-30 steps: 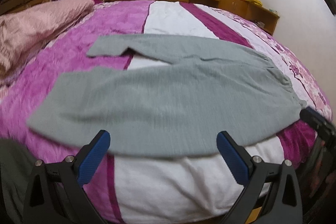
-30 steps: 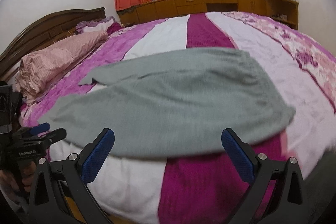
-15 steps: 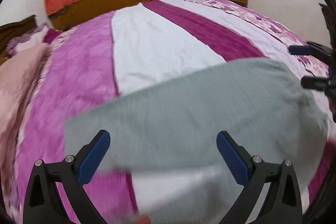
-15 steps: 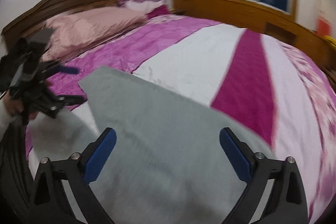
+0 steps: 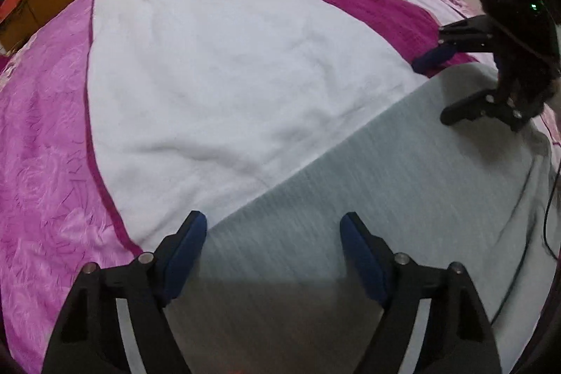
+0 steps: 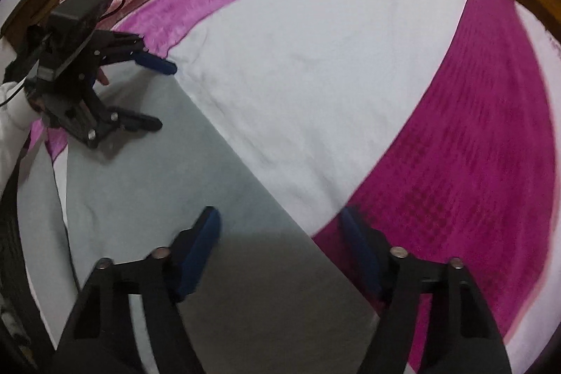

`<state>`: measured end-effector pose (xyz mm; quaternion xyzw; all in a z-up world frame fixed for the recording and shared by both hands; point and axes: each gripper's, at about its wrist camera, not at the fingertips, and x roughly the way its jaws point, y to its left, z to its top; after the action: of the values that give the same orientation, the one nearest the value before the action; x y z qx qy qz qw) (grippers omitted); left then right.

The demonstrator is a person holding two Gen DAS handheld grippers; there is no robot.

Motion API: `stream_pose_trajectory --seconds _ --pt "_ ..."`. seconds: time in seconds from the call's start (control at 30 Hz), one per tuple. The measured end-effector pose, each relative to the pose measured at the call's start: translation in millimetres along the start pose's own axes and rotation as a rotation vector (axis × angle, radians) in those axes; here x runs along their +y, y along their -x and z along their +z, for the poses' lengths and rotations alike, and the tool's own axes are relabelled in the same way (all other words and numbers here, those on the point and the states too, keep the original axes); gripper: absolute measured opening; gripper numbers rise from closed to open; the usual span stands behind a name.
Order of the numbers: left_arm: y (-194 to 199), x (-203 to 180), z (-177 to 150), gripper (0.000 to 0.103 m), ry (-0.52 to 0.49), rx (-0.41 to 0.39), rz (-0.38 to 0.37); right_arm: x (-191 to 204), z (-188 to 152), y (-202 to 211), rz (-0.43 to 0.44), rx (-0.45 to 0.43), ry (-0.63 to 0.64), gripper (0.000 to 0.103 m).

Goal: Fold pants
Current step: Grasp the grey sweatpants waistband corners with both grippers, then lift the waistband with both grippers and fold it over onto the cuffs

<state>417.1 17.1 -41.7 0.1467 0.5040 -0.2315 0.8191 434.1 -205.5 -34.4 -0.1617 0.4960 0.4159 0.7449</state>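
Lying flat on the bed (image 5: 217, 65), the grey pants (image 5: 403, 191) run along its near side, their far edge crossing the white stripe. Left gripper (image 5: 272, 235) and right gripper (image 6: 278, 226) both straddle that edge, jaws just narrowing but still apart, pads not pressing the cloth.

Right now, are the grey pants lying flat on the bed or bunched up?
Flat where visible: the grey pants lie smooth on the bedspread with one long straight edge and no bunching. Their ends are out of frame.
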Motion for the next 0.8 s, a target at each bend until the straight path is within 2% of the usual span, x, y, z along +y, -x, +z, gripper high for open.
stream_pose_trajectory --seconds 0.07,0.1,0.13,0.2,0.23,0.27,0.33,0.47,0.57,0.7,0.8 --pt "-4 2 0 0.102 -0.026 -0.009 0.033 -3 -1 1 0.030 0.000 -0.005 0.058" --pt "-6 2 0 0.102 -0.028 -0.004 0.043 -6 -2 1 0.042 0.005 -0.012 0.056" --pt "-11 3 -1 0.100 -0.020 0.017 0.020 -9 -3 0 0.055 0.008 -0.026 0.053" --pt "-11 0 -1 0.086 -0.029 0.020 -0.013 -13 -3 -1 0.080 0.016 -0.042 0.041" --pt "-5 -2 -2 0.063 -0.038 0.010 -0.046 -12 -3 0 0.082 0.019 -0.033 0.024" --pt "1 -4 -3 0.031 -0.042 0.008 -0.062 -11 -2 2 0.091 0.017 -0.025 0.010" --pt "10 -6 -5 0.010 -0.041 0.013 -0.070 -6 -2 9 0.097 0.004 -0.018 0.002" --pt "36 -15 -15 0.008 -0.065 -0.012 -0.024 15 0 30 0.003 -0.047 0.020 0.000" --pt "62 -21 -24 0.008 -0.070 -0.033 0.020 46 -3 50 -0.098 -0.065 0.104 0.000" --pt "98 -52 -51 0.007 -0.088 -0.081 0.086 92 -16 81 -0.228 -0.083 0.228 0.000" --pt "116 -73 -62 0.006 -0.094 -0.104 0.108 120 -23 94 -0.313 -0.101 0.294 0.000"
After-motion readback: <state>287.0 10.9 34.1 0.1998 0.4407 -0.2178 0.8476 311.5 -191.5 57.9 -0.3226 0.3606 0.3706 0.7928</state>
